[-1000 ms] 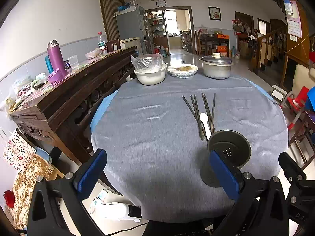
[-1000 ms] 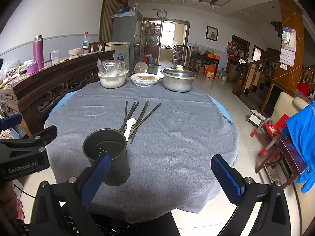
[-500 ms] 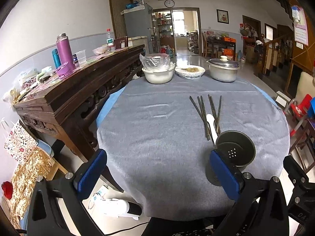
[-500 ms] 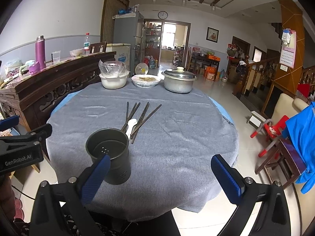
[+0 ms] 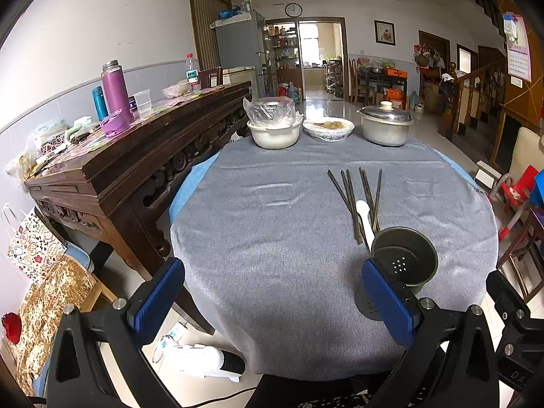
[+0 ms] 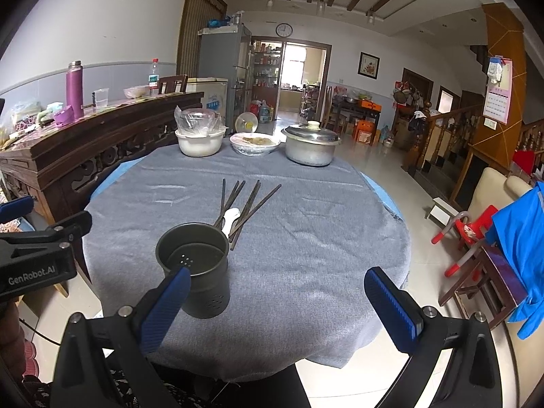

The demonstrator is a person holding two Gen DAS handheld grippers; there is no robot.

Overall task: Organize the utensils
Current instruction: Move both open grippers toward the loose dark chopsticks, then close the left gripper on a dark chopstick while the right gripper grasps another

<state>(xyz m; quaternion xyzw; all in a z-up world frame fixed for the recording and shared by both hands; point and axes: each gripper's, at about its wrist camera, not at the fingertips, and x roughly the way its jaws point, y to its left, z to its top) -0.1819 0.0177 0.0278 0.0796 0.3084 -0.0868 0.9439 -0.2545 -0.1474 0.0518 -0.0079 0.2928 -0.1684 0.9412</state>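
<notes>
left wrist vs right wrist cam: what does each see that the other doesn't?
Left wrist only: white appliance on the floor, patterned bag.
Right wrist only: left gripper's body at the frame edge, blue garment on a chair.
Both: holder, chopsticks, spoon, pot, each view's own open gripper.

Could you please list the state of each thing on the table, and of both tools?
Utensil holder: upright, empty.
Chopsticks: lying loose on the cloth, fanned out.
White spoon: lying among the chopsticks.
Metal pot: lid on.
White bowl: covered with plastic.
Plate of food: covered with plastic wrap.
Left tool: open, holding nothing.
Right tool: open, holding nothing.
</notes>
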